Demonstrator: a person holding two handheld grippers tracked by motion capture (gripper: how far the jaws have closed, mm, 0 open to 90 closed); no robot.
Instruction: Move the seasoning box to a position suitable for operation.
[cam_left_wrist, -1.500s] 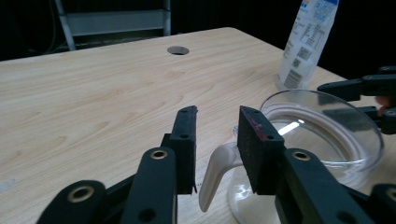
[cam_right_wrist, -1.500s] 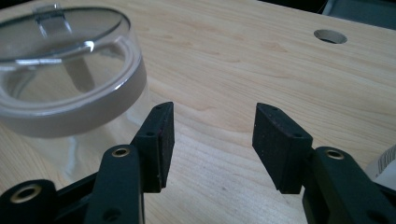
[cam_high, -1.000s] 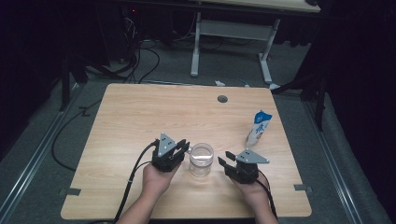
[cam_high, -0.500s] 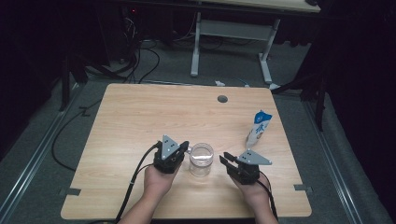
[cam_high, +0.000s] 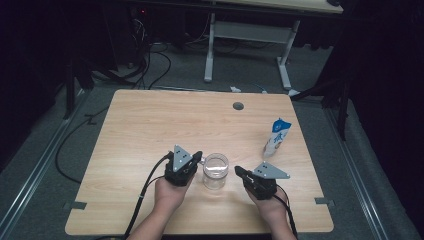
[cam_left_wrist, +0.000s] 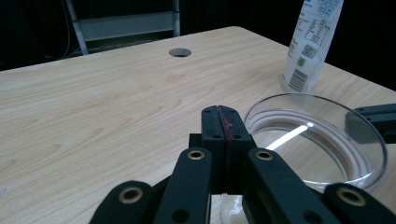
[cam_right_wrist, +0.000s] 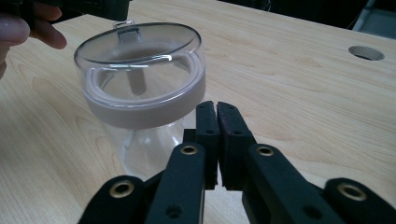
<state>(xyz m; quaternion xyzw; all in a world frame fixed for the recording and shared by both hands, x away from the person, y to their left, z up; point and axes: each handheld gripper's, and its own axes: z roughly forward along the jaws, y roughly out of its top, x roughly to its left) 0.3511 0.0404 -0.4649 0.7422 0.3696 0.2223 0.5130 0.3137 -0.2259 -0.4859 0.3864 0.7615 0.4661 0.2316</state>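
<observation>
A clear jar (cam_high: 215, 171) with a grey-banded lid (cam_right_wrist: 140, 70) stands near the front middle of the desk (cam_high: 150, 125), between the two claws. The left claw (cam_high: 196, 159) sits just at the jar's left, jaws pressed together and empty; the right claw (cam_high: 240, 172), to the jar's right, is likewise closed on nothing. To open the jar well, one claw should spread and steady the body low while the other grips the lid's small tab squarely. The milk carton (cam_high: 276, 136) stands far right, well apart.
</observation>
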